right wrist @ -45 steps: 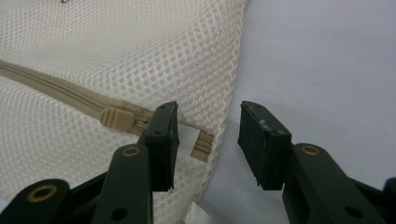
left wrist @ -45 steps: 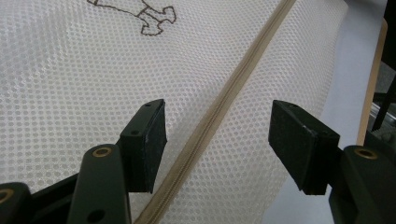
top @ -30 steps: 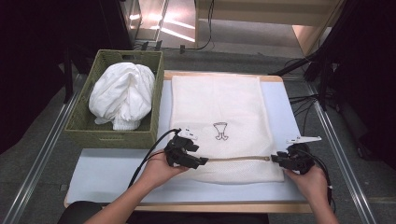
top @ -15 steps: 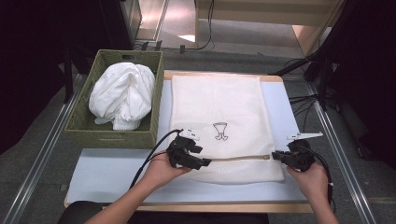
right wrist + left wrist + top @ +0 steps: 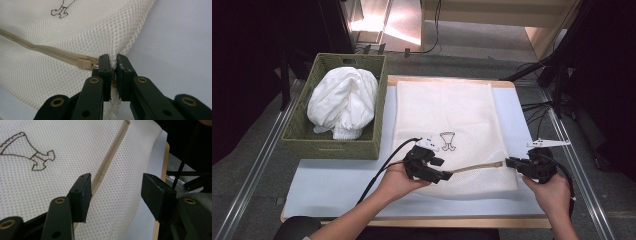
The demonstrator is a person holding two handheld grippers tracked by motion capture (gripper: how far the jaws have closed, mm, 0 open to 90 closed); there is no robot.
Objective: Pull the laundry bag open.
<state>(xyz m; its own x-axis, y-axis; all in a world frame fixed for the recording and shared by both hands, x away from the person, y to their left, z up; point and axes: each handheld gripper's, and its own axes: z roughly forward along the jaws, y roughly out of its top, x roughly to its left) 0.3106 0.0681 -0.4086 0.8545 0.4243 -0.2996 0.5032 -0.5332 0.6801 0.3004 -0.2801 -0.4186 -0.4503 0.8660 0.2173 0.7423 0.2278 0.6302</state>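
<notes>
Right gripper pinching mesh bag corner, beside zipper pull

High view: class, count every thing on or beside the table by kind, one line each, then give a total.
Mesh laundry bag: 1
Green woven basket: 1
White cloth bundle: 1
Hand-held grippers: 2, the left gripper and the right gripper
Total: 5

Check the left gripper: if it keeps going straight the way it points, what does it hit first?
Most likely the mesh laundry bag: the left gripper, jaws open, points along the bag's beige zipper. How far above the fabric it stands is unclear.
</notes>
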